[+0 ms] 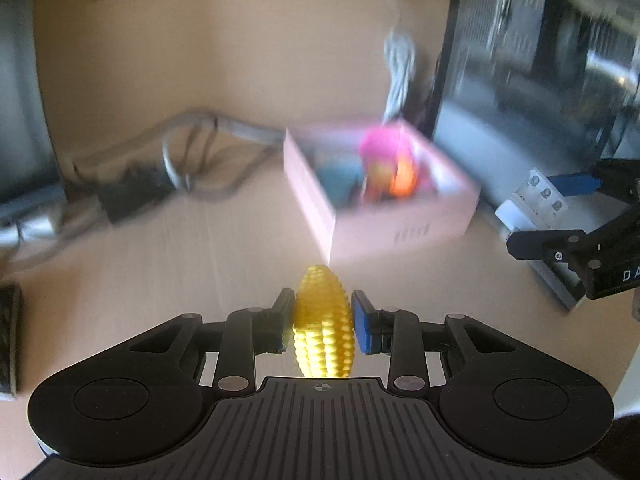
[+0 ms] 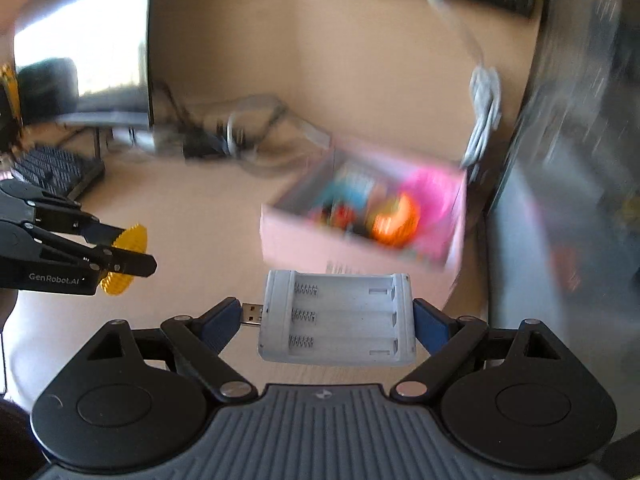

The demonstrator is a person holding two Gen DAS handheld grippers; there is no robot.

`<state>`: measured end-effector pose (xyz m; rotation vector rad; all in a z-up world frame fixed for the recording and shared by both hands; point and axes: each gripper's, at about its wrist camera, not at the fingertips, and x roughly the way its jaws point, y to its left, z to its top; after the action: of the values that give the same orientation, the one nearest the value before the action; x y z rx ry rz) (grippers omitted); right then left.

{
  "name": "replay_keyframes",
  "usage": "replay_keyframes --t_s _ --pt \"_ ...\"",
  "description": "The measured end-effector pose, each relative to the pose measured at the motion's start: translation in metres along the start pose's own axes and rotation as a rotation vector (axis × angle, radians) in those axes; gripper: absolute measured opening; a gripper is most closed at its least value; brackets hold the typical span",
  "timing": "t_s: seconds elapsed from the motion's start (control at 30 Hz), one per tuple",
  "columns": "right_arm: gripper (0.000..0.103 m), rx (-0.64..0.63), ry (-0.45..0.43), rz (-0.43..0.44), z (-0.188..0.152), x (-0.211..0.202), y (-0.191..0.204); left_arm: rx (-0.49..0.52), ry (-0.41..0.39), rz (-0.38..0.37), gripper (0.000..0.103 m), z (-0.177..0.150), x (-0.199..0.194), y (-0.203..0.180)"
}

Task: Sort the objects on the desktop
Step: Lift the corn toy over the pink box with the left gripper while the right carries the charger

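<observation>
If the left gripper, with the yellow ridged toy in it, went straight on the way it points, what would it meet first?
Probably the pink box. The left gripper, shut on the yellow ridged toy, points toward the box's near corner, with only bare desk between. The frame is blurred, so depth is uncertain.

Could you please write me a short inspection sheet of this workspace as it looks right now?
Surface: light wooden desk, mostly bare in front.
Job's things: yellow ridged toy; white battery charger with USB plug; pink box already holding blurred colourful items.
Clutter: keyboard at left.
Grippers: left gripper shut on the toy; right gripper clamping the charger.
Cables: dark tangle behind the box; white cord hanging.
Surroundings: monitor, computer case.
</observation>
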<state>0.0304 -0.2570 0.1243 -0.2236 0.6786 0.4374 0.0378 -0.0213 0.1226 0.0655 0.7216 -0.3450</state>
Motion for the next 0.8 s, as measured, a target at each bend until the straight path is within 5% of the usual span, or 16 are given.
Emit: replay_keyframes --t_s 0.17,0.33,0.57,0.8 --pt "0.091 -0.037 -0.153 -0.04 0.034 -0.047 0.0 0.008 -0.147 -0.022 0.035 0.044 -0.036 -0.002" --pt "0.091 -0.073 -0.222 -0.06 0.049 -0.073 0.001 0.045 -0.213 -0.036 0.035 0.082 -0.033 -0.015" --pt "0.091 -0.063 -0.235 -0.11 0.059 -0.073 0.0 0.049 -0.176 -0.123 0.035 0.131 0.021 -0.032" --pt "0.091 0.023 -0.196 -0.187 0.081 -0.026 -0.013 0.06 -0.137 -0.181 0.035 0.168 0.083 -0.029"
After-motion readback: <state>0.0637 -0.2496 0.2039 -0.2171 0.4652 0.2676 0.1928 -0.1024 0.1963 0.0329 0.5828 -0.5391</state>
